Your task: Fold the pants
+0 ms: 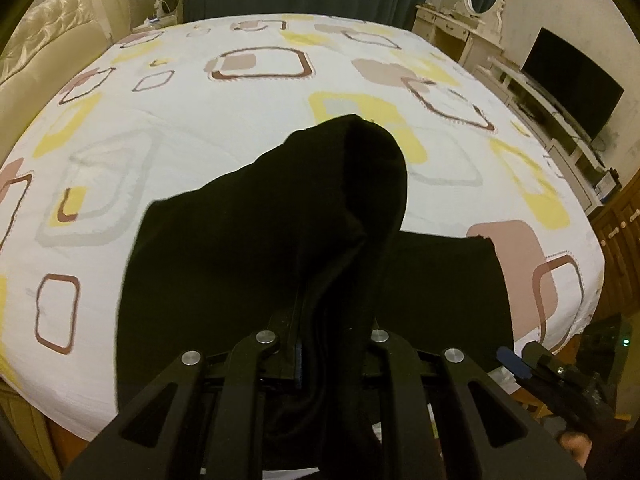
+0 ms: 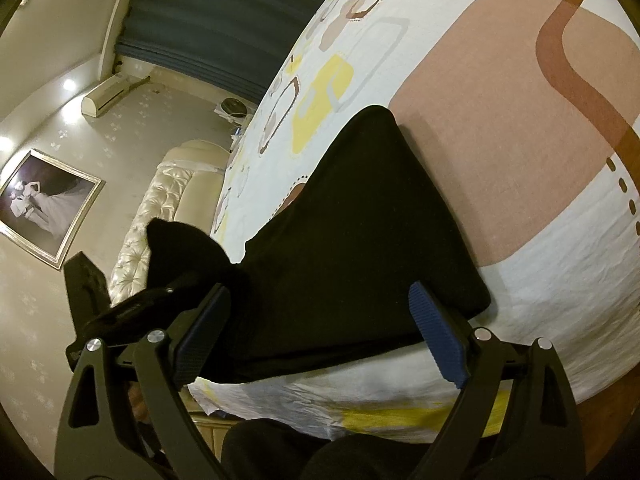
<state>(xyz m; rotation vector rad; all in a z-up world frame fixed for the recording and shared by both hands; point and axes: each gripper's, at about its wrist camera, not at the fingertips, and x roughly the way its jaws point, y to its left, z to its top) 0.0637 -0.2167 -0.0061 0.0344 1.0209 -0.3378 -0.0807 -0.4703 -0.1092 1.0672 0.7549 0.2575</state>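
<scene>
My left hand-held gripper (image 1: pixel 332 344) is clamped narrow on a bunch of the black pants (image 1: pixel 260 248), lifted fabric humping up over the rest, which lies on the bed (image 1: pixel 200 120) near its front edge. To fold well: carry the held end across low & even, line up edges w/ the layer below, no twist. Left points steeply down at the bed. My right hand-held gripper (image 2: pixel 320 332) is wide, holding nothing, angled shallow over the pants' near edge, ready to pin.

The pants (image 1: pixel 260 248) lie on the bed (image 1: pixel 200 128) near its front edge — headboard (image 1: pixel 52 52) left, television (image 1: pixel 572 92) right.
</scene>
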